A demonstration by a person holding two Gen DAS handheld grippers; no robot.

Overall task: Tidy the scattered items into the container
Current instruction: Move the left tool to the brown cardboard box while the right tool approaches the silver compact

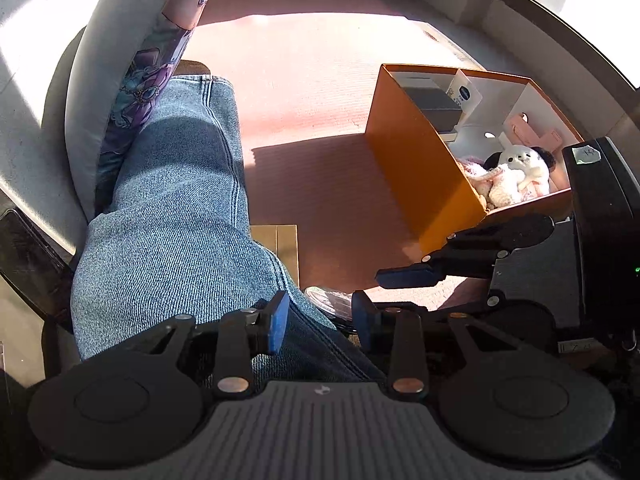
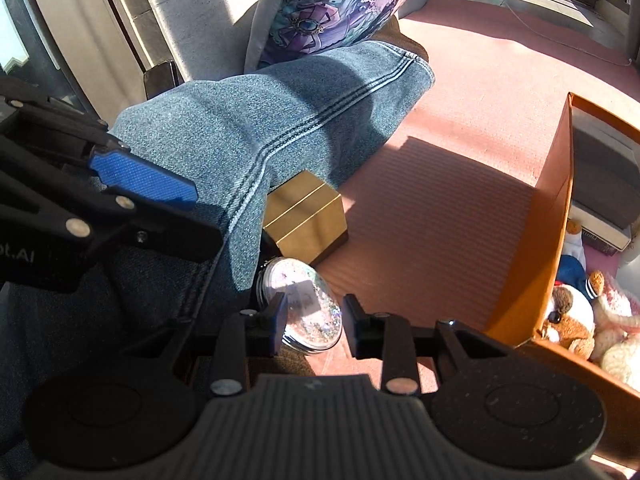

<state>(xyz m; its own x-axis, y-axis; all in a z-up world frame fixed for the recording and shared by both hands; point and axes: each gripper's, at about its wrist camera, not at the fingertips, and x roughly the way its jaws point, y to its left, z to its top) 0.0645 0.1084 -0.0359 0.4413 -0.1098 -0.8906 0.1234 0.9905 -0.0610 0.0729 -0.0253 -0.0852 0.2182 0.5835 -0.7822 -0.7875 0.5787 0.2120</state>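
Glitter disc [image 2: 304, 308] lies flat, no long axis | right gripper [image 2: 314, 326] parted above, empty | left gripper [image 1: 320, 322] parted, empty

Open pink carpet [image 2: 440, 216] lies between the denim-clad leg [image 2: 260, 128] and the orange box [image 2: 536, 240]; a gripper could pass there. The leg crowds the gold box [image 2: 308, 220] and the glittery round case [image 2: 304, 304] from the left; the patterned cushion [image 2: 332, 12] blocks behind.
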